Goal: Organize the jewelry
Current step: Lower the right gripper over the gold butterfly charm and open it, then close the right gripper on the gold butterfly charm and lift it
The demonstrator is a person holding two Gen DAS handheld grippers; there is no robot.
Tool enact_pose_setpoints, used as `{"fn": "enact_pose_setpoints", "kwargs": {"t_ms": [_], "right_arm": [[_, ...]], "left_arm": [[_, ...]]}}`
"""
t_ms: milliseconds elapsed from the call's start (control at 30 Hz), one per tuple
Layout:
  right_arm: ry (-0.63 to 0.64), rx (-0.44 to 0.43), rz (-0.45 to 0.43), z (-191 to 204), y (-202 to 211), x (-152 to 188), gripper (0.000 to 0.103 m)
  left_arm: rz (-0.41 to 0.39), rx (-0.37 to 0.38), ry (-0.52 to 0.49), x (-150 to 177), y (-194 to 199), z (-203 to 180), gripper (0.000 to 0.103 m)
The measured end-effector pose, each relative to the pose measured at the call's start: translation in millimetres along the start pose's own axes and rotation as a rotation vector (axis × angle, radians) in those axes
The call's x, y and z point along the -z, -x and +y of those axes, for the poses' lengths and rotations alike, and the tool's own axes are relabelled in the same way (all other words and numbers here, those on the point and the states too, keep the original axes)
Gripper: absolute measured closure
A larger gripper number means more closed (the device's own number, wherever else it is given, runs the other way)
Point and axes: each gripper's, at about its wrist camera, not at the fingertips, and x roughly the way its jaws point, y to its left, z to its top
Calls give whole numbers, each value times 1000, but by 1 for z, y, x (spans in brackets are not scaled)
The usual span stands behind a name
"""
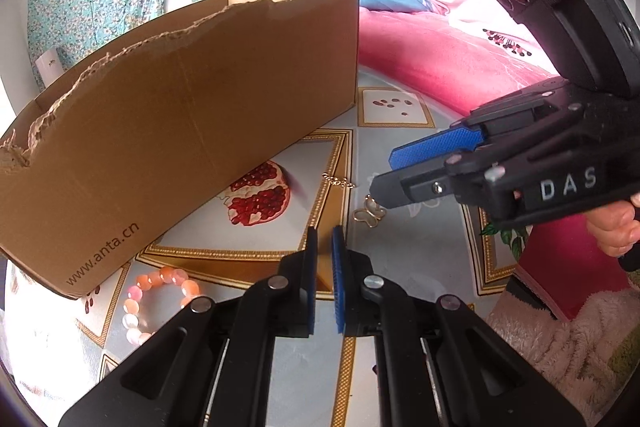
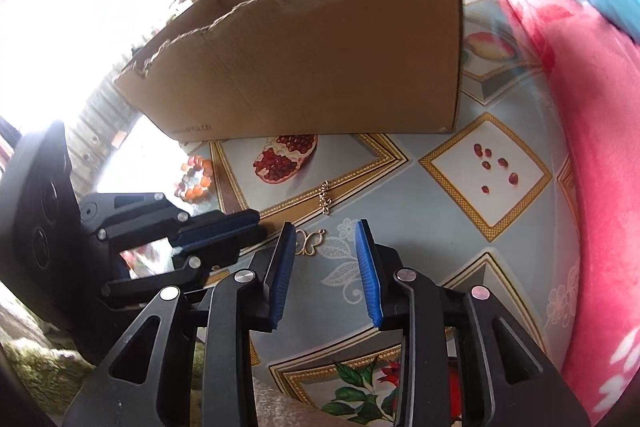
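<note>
Tongs on the right [image 2: 326, 231] stand open and empty just above a gold butterfly charm [image 2: 310, 241] on the bench [image 2: 420, 227]; left tongs [image 1: 324, 231] are nearly shut, empty. A gold chain piece [image 2: 326, 198] lies beyond, bead bracelet [image 1: 154, 301] by the cardboard box [image 1: 180, 107].

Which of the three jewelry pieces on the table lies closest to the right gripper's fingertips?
The gold butterfly-shaped piece, just ahead of the right gripper. The small gold chain lies farther toward the cardboard box; the orange bead bracelet is far left.

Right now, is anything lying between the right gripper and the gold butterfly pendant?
Nothing visible. The right gripper hangs open, apart from the butterfly pendant on the tablecloth. Only bare cloth shows between its fingers.
</note>
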Motion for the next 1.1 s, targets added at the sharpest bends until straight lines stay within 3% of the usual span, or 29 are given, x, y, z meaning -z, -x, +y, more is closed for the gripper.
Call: {"fn": "enact_pose_setpoints", "kwargs": {"t_ms": [200, 300, 433, 600, 1100], "right_arm": [[308, 33, 43, 26, -12, 0, 71], [393, 23, 61, 28, -19, 0, 71], [401, -17, 77, 24, -25, -4, 72], [421, -20, 96, 25, -27, -6, 85], [376, -34, 72, 19, -13, -7, 86]], "left_arm": [[-2, -15, 25, 3, 5, 9, 96], [-5, -17, 37, 4, 7, 12, 96], [-9, -15, 35, 4, 7, 12, 96], [-10, -11, 35, 5, 7, 13, 96], [-15, -9, 36, 5, 9, 14, 96]]}}
